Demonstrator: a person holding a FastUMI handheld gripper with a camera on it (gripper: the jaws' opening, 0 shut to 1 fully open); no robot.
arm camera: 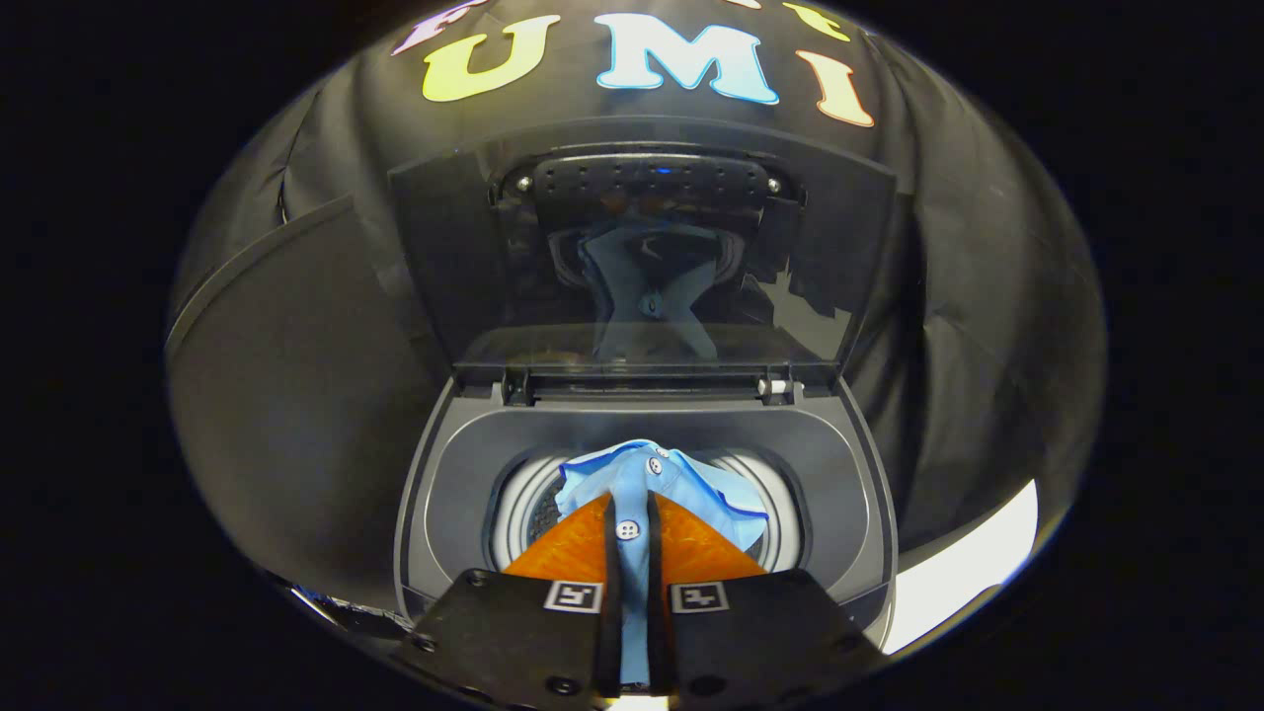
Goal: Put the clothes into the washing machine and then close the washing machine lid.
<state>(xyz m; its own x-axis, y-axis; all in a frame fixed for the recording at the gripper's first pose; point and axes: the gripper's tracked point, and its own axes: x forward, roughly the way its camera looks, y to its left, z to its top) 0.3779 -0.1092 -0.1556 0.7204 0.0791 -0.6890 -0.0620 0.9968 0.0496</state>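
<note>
Over the washer's (434, 513) open drum, a blue shirt (652, 479) is pinched between the nearly closed gripper (632, 538) fingers, held there for dropping in; the lid (642, 257) is propped upright for access.

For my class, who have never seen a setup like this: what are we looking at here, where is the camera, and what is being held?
The camera rides on a hand-held tool, a pair of tongs that a person carries; no robot arm is involved. It looks forward along the two fingers, so they show at the bottom of the round, bulging fisheye picture.

Just ahead and below is a top-loading washing machine. Its lid stands open, tilted back, and its glossy inside mirrors the cloth. Under the fingers is the round drum.

The tongs are shut on a light blue shirt with white buttons: the cloth is pinched between both fingers and bunches out beyond them, over the drum opening. So the shirt is being carried to the drum, and the lid is not yet closed.
</note>
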